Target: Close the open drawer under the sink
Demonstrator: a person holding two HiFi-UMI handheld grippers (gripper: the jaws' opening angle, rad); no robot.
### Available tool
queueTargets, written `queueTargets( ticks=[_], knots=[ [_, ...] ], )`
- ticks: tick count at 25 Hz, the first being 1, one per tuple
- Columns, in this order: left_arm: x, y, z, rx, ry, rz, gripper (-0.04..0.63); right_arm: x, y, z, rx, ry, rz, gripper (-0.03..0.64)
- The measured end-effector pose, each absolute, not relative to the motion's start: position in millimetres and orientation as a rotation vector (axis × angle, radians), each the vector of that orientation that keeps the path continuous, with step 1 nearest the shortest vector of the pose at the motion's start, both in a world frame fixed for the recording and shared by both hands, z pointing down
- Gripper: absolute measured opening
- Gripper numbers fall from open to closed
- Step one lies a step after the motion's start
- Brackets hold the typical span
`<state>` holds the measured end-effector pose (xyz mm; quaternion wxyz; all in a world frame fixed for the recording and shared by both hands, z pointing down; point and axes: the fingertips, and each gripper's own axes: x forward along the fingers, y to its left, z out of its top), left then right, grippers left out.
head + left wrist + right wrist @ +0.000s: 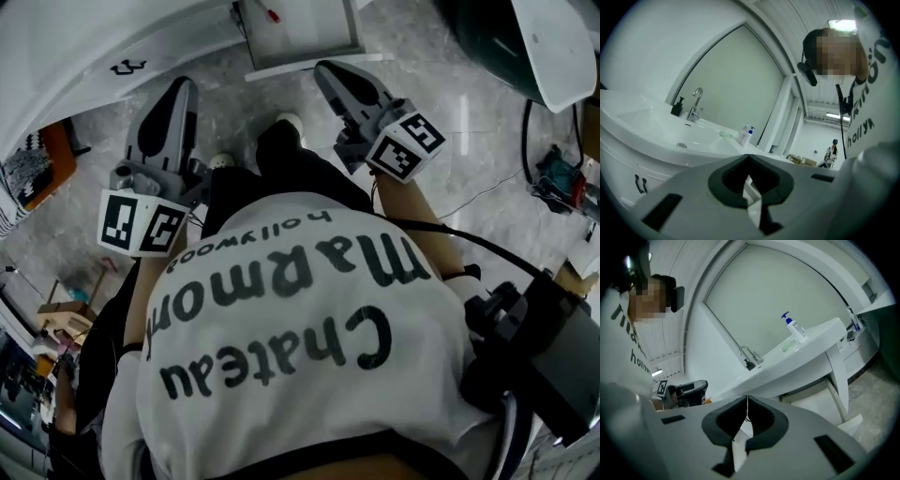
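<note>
White gloss covered the vanity: a curved counter, a moulded basin, and one drawer that stood pulled out under the counter with its flat front panel ahead of the cabinet. The floor was grey veined stone, polished.

Counts:
- one chrome tap
- one black pump dispenser just beside the tap
- two pump bottles further along the counter
- two grippers of matte grey plastic, each carrying a black-and-white marker cube

The left gripper had its jaws together tip to tip, with nothing between them. The right gripper was likewise pressed closed and empty. Both pointed toward the vanity. The right one faced the open drawer and was apart from it.
</note>
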<state>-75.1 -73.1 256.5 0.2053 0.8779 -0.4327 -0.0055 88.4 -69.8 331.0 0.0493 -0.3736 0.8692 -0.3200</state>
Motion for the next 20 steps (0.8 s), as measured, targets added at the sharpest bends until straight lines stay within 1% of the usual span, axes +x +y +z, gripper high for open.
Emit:
queueTargets(
  ticks=[6, 13, 14, 16, 20],
  knots=[
    [-65.0, -65.7, 301.0, 2.431, -1.257, 0.088, 0.009, 97.1, -48.3, 405.4, -1.227, 2.755, -1.022, 0.012],
    [-81.5, -56.7, 341.7, 2.347, -1.299, 0.214, 0.008, 114.1, -51.7, 515.2, -1.475, 2.744, -1.195, 0.017],
    [-83.4, -54.5, 345.3, 2.340, -1.306, 0.230, 0.009, 116.0, -53.1, 526.4, -1.496, 2.738, -1.213, 0.027],
    [-84.2, -48.2, 349.7, 2.330, -1.319, 0.264, 0.008, 120.1, -54.3, 542.4, -1.523, 2.729, -1.248, 0.092],
    [-84.3, -38.0, 360.2, 2.304, -1.352, 0.328, 0.008, 123.8, -59.5, 566.3, -1.549, 2.747, -1.291, 0.110]
  ],
)
